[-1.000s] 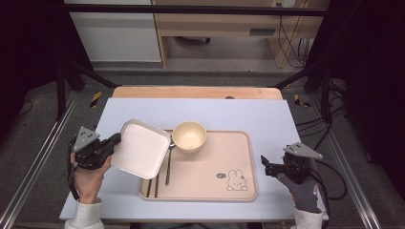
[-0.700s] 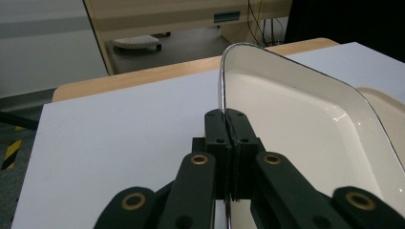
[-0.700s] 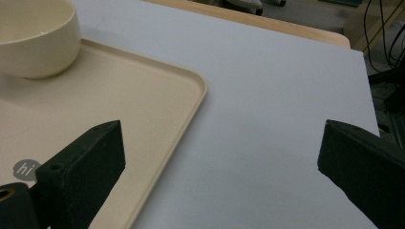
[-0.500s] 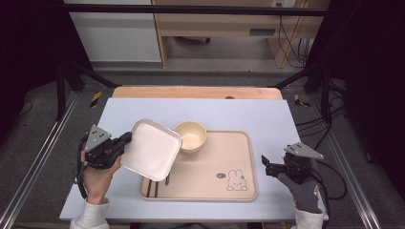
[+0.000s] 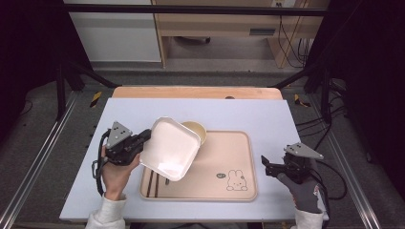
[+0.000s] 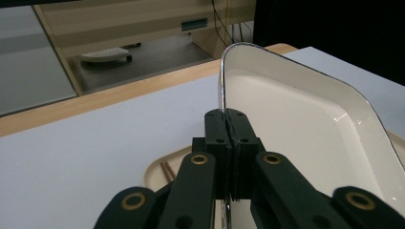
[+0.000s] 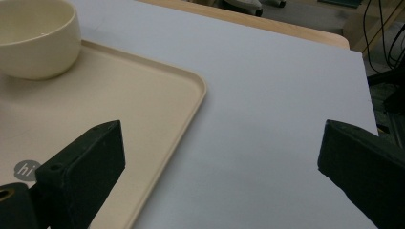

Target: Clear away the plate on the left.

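step: plate carry, judged mid-transfer | left gripper [image 5: 143, 139] fingers pinched plate [image 5: 169, 148] rim at its 9 o'clock, plate tilted above tray [image 5: 229, 157], part-hiding bowl [image 5: 199, 131] | right gripper [image 5: 267, 167] fingers spread, empty, at tray's 3 o'clock over desk [image 5: 248, 112] | next: probably level plate, lower clear of bowl and chopsticks [image 5: 152, 180]
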`<state>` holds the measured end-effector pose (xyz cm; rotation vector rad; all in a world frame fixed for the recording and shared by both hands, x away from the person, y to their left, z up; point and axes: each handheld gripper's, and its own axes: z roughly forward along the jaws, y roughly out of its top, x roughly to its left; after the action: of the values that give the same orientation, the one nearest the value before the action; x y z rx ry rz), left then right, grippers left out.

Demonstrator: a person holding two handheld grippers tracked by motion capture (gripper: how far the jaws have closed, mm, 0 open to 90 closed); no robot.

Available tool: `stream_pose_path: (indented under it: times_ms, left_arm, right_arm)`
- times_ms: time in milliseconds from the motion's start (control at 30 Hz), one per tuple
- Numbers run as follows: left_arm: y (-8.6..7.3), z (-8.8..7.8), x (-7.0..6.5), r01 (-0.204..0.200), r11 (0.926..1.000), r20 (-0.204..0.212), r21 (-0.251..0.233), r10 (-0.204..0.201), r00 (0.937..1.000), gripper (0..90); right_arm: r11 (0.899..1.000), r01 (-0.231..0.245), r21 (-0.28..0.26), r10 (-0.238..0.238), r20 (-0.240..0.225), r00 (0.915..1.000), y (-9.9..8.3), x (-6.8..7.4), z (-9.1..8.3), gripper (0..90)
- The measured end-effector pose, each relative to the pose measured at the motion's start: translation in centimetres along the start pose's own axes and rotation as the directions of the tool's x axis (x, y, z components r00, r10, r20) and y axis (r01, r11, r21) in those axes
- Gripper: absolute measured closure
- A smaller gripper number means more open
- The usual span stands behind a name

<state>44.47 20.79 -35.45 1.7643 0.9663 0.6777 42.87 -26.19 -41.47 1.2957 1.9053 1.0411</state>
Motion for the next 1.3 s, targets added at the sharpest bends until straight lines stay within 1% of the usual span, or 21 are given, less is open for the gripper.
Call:
stream_pose_path:
  times_ms: [300,500,667,867,900,1100,1300]
  left_arm:
    - [0.5,1.9,-2.2,-0.033,0.9994,0.041,0.014,0.032,0.9986,88.8]
    - [0.6,3.1,-3.5,-0.042,0.9989,0.067,0.021,0.04,0.9969,88.8]
    - [0.7,3.9,-4.5,-0.057,0.9979,0.087,0.032,0.054,0.9947,88.8]
    - [0.6,4.8,-5.6,-0.082,0.9954,0.1,0.05,0.077,0.9921,88.8]
    - [0.6,5.0,-5.8,-0.08,0.9957,0.099,0.048,0.075,0.9922,88.8]
    - [0.5,5.8,-6.6,-0.095,0.9937,0.106,0.059,0.089,0.9904,88.8]
    - [0.5,6.7,-7.5,-0.105,0.9918,0.121,0.072,0.096,0.988,88.8]
  right_arm:
    - [1.0,0.0,0.001,0.0,-0.002,1.0,0.0,0.0,0.0,2.3]
    - [1.0,0.001,-0.001,-0.001,0.0,1.0,0.0,0.0,0.0,2.3]
    - [1.0,0.001,-0.004,-0.001,0.0,1.0,0.0,0.0,0.0,2.3]
    - [1.0,0.002,-0.003,-0.002,0.0,1.0,0.0,0.0,0.0,2.3]
    - [1.0,0.001,-0.004,-0.001,0.0,1.0,0.0,0.0,0.0,2.3]
    - [1.0,0.0,-0.001,0.0,-0.003,1.0,0.0,0.0,0.0,2.2]
    - [1.0,-0.001,0.0,0.001,-0.006,1.0,0.0,0.0,0.0,2.2]
